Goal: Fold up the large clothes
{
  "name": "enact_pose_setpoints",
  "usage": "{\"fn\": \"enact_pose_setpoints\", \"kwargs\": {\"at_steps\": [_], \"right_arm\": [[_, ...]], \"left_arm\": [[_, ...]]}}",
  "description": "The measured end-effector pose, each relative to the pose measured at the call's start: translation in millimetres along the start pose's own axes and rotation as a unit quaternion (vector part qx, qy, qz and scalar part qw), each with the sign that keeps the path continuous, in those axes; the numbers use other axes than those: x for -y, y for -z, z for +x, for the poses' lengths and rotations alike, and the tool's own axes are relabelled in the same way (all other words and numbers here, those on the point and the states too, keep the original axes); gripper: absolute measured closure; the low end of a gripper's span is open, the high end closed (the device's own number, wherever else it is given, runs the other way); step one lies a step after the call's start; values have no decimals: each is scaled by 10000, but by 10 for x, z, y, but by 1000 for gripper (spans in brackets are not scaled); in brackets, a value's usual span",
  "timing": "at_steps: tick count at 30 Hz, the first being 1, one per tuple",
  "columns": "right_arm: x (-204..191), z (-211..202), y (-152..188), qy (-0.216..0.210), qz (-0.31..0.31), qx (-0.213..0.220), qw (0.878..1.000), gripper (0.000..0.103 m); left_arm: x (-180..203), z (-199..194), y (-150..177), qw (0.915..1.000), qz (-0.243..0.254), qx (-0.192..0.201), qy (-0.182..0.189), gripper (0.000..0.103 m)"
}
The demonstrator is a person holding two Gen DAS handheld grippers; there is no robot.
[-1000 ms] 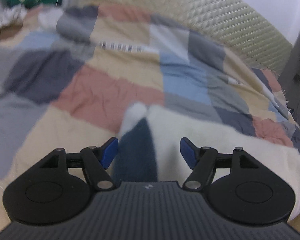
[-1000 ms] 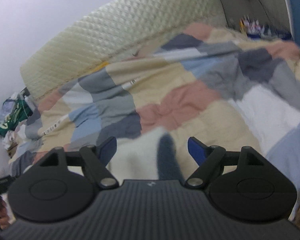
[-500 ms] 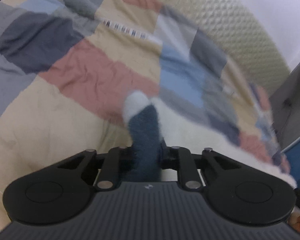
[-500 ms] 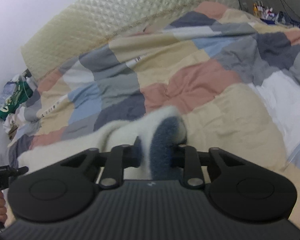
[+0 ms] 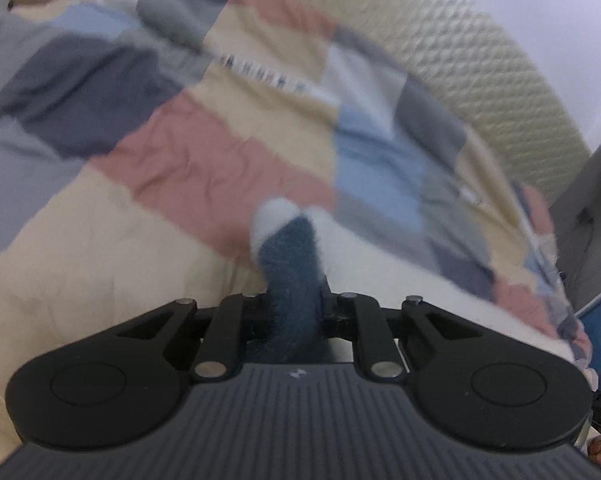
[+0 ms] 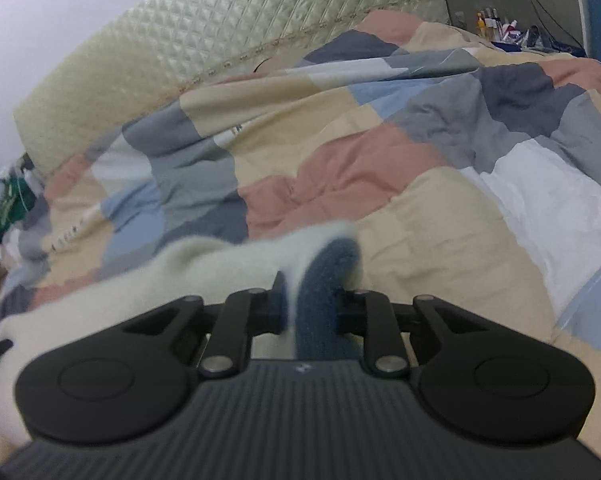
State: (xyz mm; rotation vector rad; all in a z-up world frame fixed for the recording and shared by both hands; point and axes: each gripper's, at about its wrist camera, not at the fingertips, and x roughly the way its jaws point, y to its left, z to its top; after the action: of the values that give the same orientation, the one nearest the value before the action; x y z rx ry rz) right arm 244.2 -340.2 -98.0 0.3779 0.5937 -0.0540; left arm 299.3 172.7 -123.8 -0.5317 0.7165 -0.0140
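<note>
A fluffy white garment with a dark blue band (image 5: 290, 256) lies on a patchwork quilt (image 5: 204, 168). My left gripper (image 5: 294, 306) is shut on the blue band at one corner, and white fleece (image 5: 400, 280) stretches off to the right. In the right wrist view the same garment (image 6: 204, 264) runs off to the left, and my right gripper (image 6: 312, 300) is shut on its blue band (image 6: 324, 280) at the other corner. The fabric hides the pads of both grippers.
A quilted cream headboard (image 6: 204, 40) backs the bed against a pale wall. Green and white clothes (image 6: 4, 208) are piled at the far left. Small bottles and clutter (image 6: 508, 32) sit at the back right. A dark panel (image 5: 588, 216) stands beside the bed.
Both grippers stood open around the garment's blue-banded corners a second ago. Each closed on its corner, and both views have since sunk slightly towards the quilt.
</note>
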Motion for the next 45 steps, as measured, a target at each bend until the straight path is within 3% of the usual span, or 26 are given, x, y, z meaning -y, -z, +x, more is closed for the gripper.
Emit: {"fn": "enact_pose_setpoints", "kwargs": {"at_steps": [6, 8, 11, 15, 17, 21, 22, 23, 27, 29, 31, 34, 36, 40, 45], "right_arm": [[79, -19, 23, -119, 460, -31, 9989, 78], [94, -81, 11, -203, 592, -10, 9980, 76], [82, -223, 10, -185, 614, 50, 9979, 75], [53, -475, 35, -84, 744, 183, 9970, 74], [49, -636, 76, -105, 900, 289, 9955, 66], [25, -933, 186, -301, 1241, 355, 9912, 64], [15, -984, 214, -339, 1297, 356, 9903, 61], [-1, -1037, 249, -401, 1360, 336, 9893, 51], [-43, -1089, 384, -786, 1600, 75, 9840, 37], [-9, -1042, 484, -873, 1959, -85, 9767, 20], [44, -917, 594, -1013, 2431, -387, 9639, 20], [96, -673, 766, -1218, 3002, -903, 9417, 20], [108, -558, 839, -1166, 3173, -1007, 9357, 20], [167, -236, 919, -1262, 3478, -1090, 9226, 20], [199, 43, 837, -1497, 3626, -845, 9160, 19]], "left_arm": [[1, -99, -3, 9999, -108, -49, 122, 76], [40, -251, -25, 9999, -107, 22, 125, 57], [112, -593, -16, 9992, 13, 360, 159, 41], [124, -983, 117, 9965, -431, 315, 646, 39], [141, -1092, 260, 9939, -710, 183, 826, 36], [211, -1103, 590, 9852, -1176, -398, 1181, 34], [227, -1075, 639, 9836, -1251, -539, 1185, 31], [226, -1044, 685, 9815, -1372, -653, 1166, 29], [134, -874, 826, 9674, -1989, -1032, 1183, 23], [88, -776, 914, 9601, -2251, -1222, 1124, 22], [54, -676, 1000, 9558, -2417, -1337, 1007, 21], [-47, -521, 1096, 9434, -2846, -1338, 1053, 21], [-135, -414, 1127, 9319, -3221, -1229, 1128, 20], [-242, -254, 1138, 9173, -3667, -883, 1276, 18], [-228, -180, 1021, 9147, -3623, -409, 1746, 18]]}}
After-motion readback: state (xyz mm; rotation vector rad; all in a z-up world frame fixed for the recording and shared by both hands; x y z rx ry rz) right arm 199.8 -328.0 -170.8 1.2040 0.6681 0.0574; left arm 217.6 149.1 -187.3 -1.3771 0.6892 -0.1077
